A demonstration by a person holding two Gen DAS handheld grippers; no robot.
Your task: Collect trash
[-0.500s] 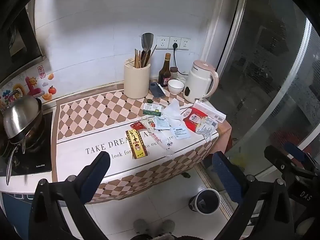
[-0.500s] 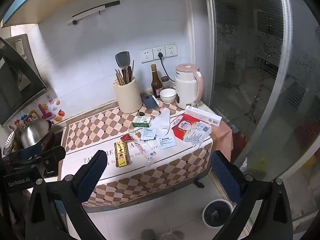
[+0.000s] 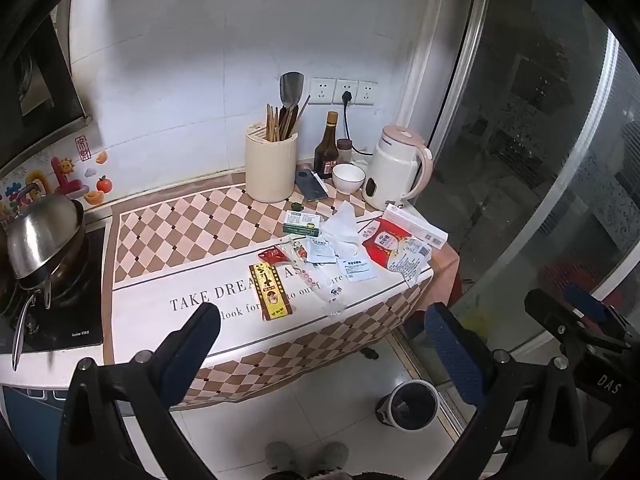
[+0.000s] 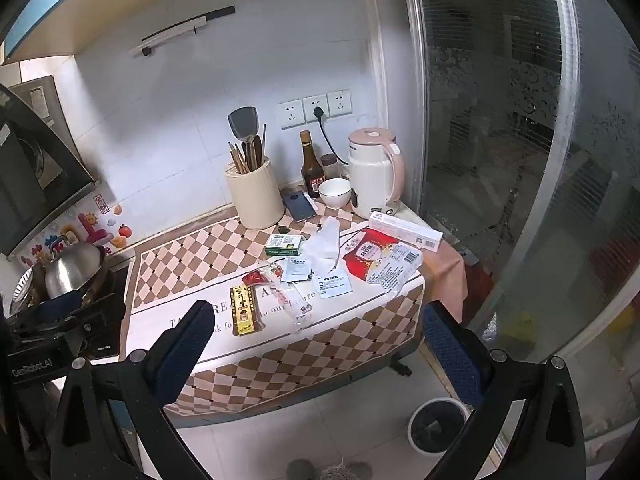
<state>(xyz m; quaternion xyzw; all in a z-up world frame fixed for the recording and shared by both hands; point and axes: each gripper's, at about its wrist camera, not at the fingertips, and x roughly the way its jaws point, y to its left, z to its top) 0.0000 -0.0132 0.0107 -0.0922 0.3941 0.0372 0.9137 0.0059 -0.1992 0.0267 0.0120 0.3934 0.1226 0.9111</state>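
Trash lies on the checked tablecloth (image 3: 168, 232): a yellow wrapper (image 3: 271, 292), a clear plastic wrapper (image 3: 324, 284), a crumpled tissue (image 3: 342, 226), a green box (image 3: 302, 224), white sachets (image 3: 356, 270), a red packet (image 3: 386, 240) and a long white box (image 3: 416, 222). The same items show in the right wrist view, with the yellow wrapper (image 4: 245, 310) and tissue (image 4: 324, 244). A small bin (image 3: 412, 404) stands on the floor, also in the right wrist view (image 4: 438, 426). My left gripper (image 3: 320, 340) and right gripper (image 4: 316, 336) are open, empty, held back from the table.
At the back stand a utensil holder (image 3: 270, 168), a dark bottle (image 3: 326, 150), a white bowl (image 3: 348, 178), a kettle (image 3: 398, 168) and a phone (image 3: 312, 190). A wok (image 3: 40, 236) sits on the hob at left. A glass sliding door (image 3: 540, 140) is at right.
Both views have shifted slightly closer to the table. Nothing on the table has moved and both grippers stay open.
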